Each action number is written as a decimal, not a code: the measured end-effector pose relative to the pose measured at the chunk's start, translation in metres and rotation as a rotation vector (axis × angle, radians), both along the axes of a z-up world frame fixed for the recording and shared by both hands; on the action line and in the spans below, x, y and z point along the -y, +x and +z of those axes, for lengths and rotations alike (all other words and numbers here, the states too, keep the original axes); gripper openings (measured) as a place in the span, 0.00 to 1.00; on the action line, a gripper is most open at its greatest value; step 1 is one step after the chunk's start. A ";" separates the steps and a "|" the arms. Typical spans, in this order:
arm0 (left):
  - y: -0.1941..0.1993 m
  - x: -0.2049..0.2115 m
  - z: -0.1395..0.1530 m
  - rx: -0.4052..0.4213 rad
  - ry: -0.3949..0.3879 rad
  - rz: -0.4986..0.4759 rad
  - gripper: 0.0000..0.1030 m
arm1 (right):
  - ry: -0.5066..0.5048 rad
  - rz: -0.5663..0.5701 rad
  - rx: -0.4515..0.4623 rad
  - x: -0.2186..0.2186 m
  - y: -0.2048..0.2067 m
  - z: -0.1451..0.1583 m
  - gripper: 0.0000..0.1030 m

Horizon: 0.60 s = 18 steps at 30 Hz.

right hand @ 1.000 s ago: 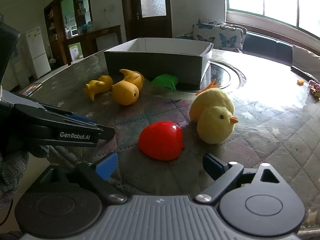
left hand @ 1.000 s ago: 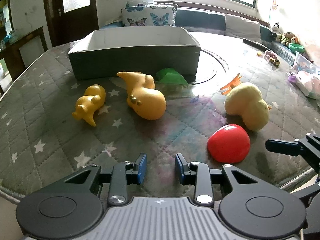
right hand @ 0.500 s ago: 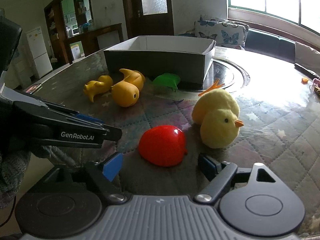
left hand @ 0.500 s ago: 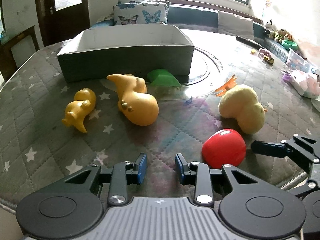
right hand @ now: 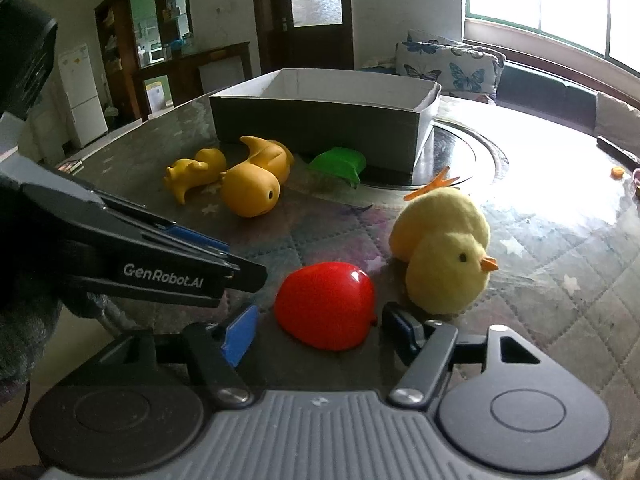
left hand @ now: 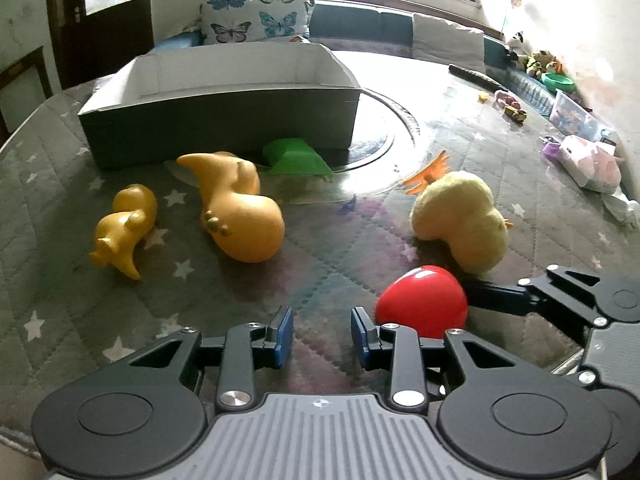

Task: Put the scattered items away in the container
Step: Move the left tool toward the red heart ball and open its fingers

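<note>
A grey open box (left hand: 224,108) stands at the back of the quilted table; it also shows in the right wrist view (right hand: 320,120). In front of it lie a green piece (left hand: 296,158), a large yellow rubber duck (left hand: 236,208), a small yellow rubber toy (left hand: 124,228), a plush chick (left hand: 460,216) and a red heart-shaped toy (left hand: 422,302). My right gripper (right hand: 320,326) is open, its jaws on either side of the red toy (right hand: 326,304), apart from it. My left gripper (left hand: 322,334) is open and empty, just left of the red toy.
An orange bit (left hand: 428,172) lies behind the chick (right hand: 444,248). Small toys, a clear box (left hand: 572,114) and a packet (left hand: 592,162) sit at the far right. A glass turntable (left hand: 384,148) lies under the box's right end. The table's edge is close below me.
Both grippers have moved forward over the table. The right gripper's jaws now flank the red toy, which was farther ahead before. The toys have not moved.
</note>
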<state>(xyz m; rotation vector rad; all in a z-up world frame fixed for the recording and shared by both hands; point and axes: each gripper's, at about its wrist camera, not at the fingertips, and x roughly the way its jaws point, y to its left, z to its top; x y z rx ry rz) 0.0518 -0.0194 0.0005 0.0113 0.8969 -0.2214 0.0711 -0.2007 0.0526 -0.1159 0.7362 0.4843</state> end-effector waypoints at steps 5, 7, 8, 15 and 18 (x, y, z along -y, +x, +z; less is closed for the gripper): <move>0.002 0.004 0.000 -0.006 -0.009 -0.032 0.33 | -0.005 0.003 0.008 0.000 0.002 0.000 0.61; 0.003 0.006 -0.001 -0.005 -0.003 -0.038 0.32 | -0.012 0.002 0.013 0.000 0.002 -0.001 0.58; 0.004 0.007 -0.001 -0.006 -0.001 -0.041 0.32 | -0.014 0.004 0.014 0.000 0.003 0.000 0.58; 0.010 0.002 0.000 -0.025 -0.022 -0.056 0.32 | -0.020 0.017 0.020 0.000 0.005 0.000 0.58; 0.011 0.002 0.002 -0.028 -0.017 -0.059 0.32 | -0.021 0.023 0.022 0.000 0.007 -0.001 0.58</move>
